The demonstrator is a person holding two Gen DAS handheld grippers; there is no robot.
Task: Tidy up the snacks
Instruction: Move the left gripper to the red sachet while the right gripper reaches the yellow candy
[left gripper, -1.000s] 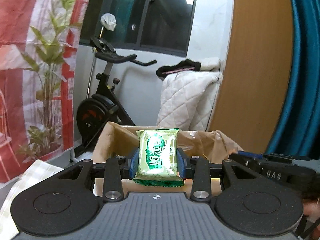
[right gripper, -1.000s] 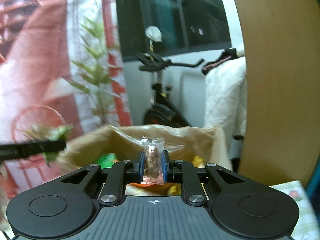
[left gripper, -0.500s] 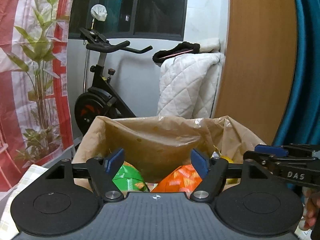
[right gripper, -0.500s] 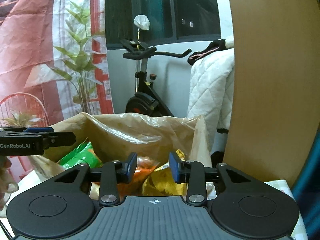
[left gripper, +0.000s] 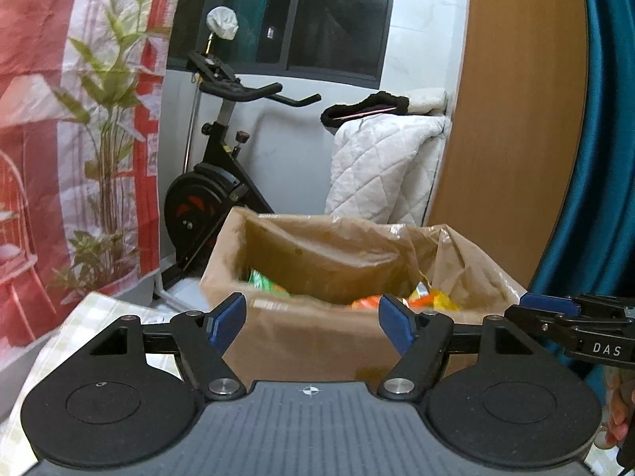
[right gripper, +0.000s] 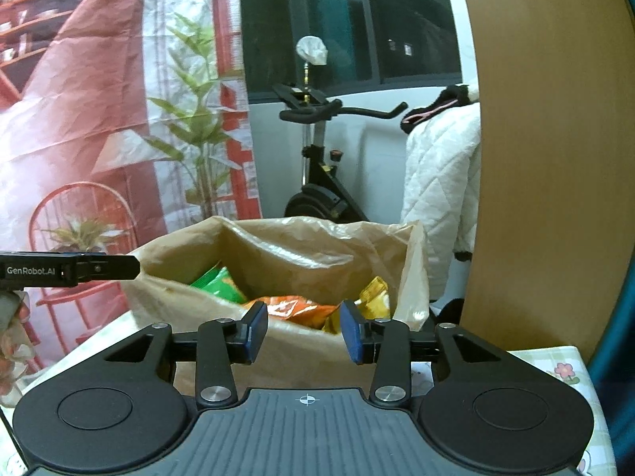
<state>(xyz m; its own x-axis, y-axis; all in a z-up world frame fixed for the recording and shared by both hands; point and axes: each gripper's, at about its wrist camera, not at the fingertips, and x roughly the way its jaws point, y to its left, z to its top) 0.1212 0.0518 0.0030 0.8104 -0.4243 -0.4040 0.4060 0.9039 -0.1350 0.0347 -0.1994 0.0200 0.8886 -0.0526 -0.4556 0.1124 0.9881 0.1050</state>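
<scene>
A brown cardboard box lined with a brown plastic bag (left gripper: 317, 341) (right gripper: 278, 246) stands on the table ahead of both grippers. Inside lie snack packets: a green one (right gripper: 216, 281), an orange one (right gripper: 293, 307) and a yellow one (right gripper: 375, 293); the left wrist view shows them partly, green (left gripper: 260, 279) and orange (left gripper: 367, 301). My left gripper (left gripper: 311, 323) is open and empty, in front of the box's near wall. My right gripper (right gripper: 303, 331) is open and empty, just before the box. The right gripper shows at the right edge of the left wrist view (left gripper: 571, 325); the left gripper shows at the left of the right wrist view (right gripper: 67, 267).
A checked tablecloth (right gripper: 555, 369) covers the table. Behind the box are an exercise bike (left gripper: 222, 182), a white quilt (left gripper: 381, 166), a wooden panel (left gripper: 512, 119), a teal curtain (left gripper: 603, 158) and a red plant-print hanging (left gripper: 79, 119).
One second ago the left gripper held a green packet and the right a small clear-wrapped snack. Both opened over the box, the snacks are gone from the jaws, and both grippers have drawn back.
</scene>
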